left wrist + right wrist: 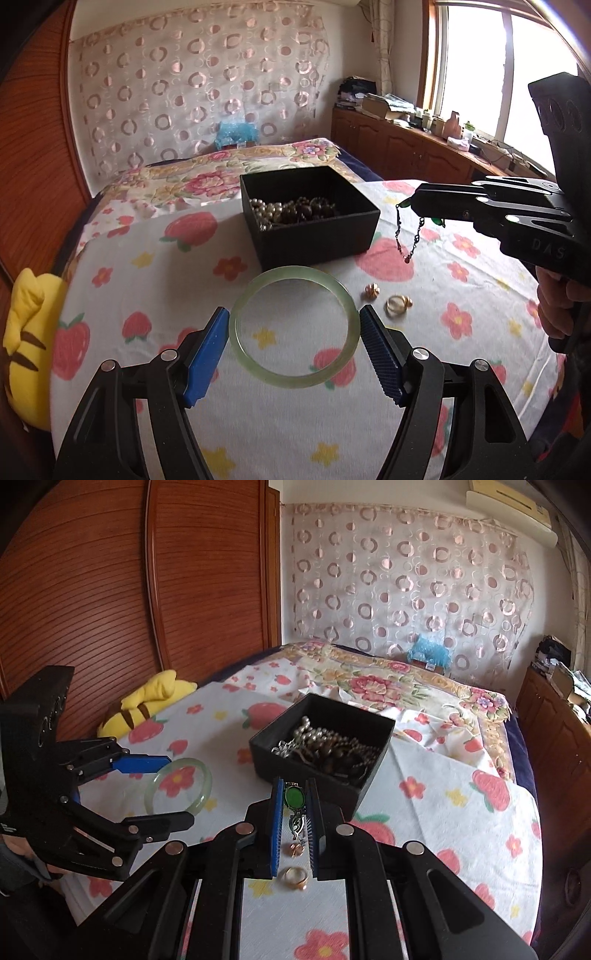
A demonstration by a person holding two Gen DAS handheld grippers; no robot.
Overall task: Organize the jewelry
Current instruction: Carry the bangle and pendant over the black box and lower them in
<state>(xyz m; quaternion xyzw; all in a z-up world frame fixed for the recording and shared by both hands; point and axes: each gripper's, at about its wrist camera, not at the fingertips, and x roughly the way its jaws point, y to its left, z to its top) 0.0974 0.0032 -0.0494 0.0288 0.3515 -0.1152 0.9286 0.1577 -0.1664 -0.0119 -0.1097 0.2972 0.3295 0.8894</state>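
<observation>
A pale green jade bangle (293, 326) lies flat on the flowered cloth between the open fingers of my left gripper (293, 317); it also shows in the right wrist view (179, 786). My right gripper (298, 794) is shut on a green-stone pendant necklace (294, 798), whose chain (408, 236) hangs above the cloth right of the black box (310, 214). The box holds pearl and dark bead strings (325, 749). A gold earring (372, 291) and a gold ring (397, 304) lie on the cloth near the bangle.
A flowered cloth (147, 280) covers the table. A yellow plush toy (26, 343) lies at the left edge. A bed (221, 173) stands behind, wooden cabinets (406, 144) run under the window, and a wooden wardrobe (110, 590) is on the left.
</observation>
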